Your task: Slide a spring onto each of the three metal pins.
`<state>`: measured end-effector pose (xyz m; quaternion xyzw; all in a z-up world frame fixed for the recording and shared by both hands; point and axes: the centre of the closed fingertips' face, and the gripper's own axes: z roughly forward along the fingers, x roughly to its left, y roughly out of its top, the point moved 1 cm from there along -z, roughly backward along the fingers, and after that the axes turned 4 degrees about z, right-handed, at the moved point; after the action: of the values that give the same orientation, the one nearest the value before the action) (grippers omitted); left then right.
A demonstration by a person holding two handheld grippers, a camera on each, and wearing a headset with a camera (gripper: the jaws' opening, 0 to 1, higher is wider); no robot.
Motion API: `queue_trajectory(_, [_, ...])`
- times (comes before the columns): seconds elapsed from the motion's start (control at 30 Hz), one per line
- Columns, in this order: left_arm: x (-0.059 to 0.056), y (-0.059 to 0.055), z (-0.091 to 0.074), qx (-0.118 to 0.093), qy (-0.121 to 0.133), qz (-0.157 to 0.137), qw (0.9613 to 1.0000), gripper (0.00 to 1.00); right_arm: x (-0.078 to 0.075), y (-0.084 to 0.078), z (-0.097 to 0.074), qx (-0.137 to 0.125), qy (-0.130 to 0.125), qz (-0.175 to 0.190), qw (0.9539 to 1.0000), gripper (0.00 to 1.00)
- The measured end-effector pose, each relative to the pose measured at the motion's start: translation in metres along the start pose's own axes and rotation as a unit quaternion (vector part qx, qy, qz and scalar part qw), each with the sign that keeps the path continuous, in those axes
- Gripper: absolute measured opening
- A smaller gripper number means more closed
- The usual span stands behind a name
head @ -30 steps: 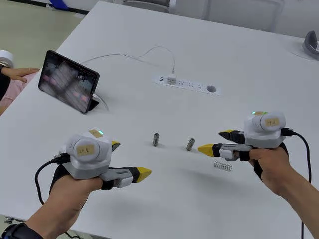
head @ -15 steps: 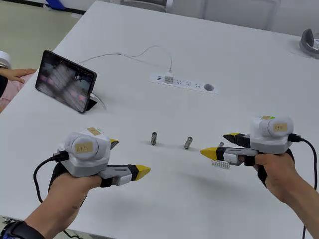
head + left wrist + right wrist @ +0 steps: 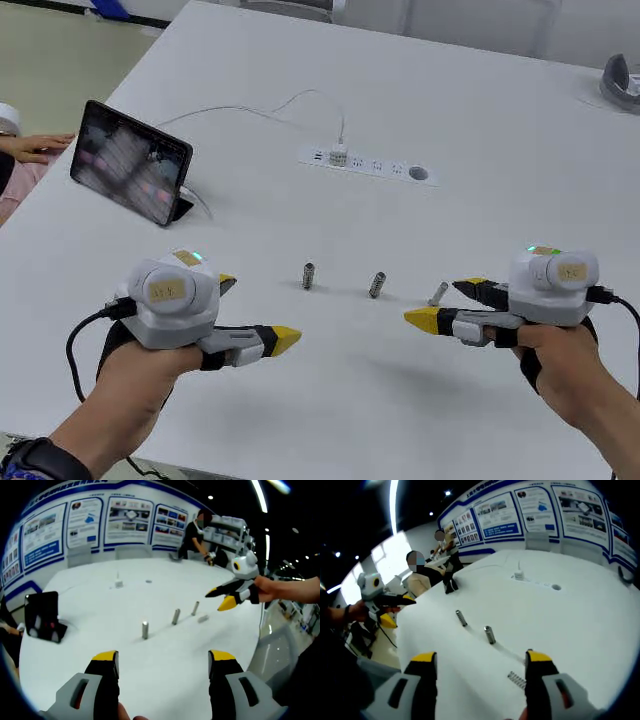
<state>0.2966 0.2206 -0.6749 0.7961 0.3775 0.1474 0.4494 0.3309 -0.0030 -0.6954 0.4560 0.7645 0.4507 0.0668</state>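
While the left tool point(image 3: 257, 311) and the right tool point(image 3: 445, 302) are hovering low over the surface point(image 3: 470, 110) in the head view, they are facing each other, each with jaws spread wide and gripping nothing. Between them three pins are standing in a row. The left pin point(image 3: 309, 275) and the middle pin point(image 3: 377, 284) are looking ribbed, as if springs are sitting on them, though they are too small to be sure. The right pin point(image 3: 438, 293) is looking bare and leaning, just beside the right tool's far jaw. In the left gripper view the left tool is pointing at that row from well back, jaws wide, and a loose spring point(image 3: 203, 619) is lying flat on the surface near the right pin, below the right tool's tips. In the right gripper view the loose spring is lying between the wide jaws, closer to the right-hand one, with the right pin seemingly just beyond that jaw's tip. Pinching the loose spring is probably coming next, and trouble is waiting there: an off-centre squeeze could be sending it rolling away, a hard one could be crushing its coils, and a jaw sweeping so close could be knocking the right pin over.
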Motion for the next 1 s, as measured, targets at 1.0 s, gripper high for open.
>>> queue_trajectory(1.0, [-0.002,0.010,0.006,-0.007,-0.005,0.005,0.9999,0.75,0.001,-0.017,-0.026,-0.014,-0.015,0.016,0.9997,0.80])
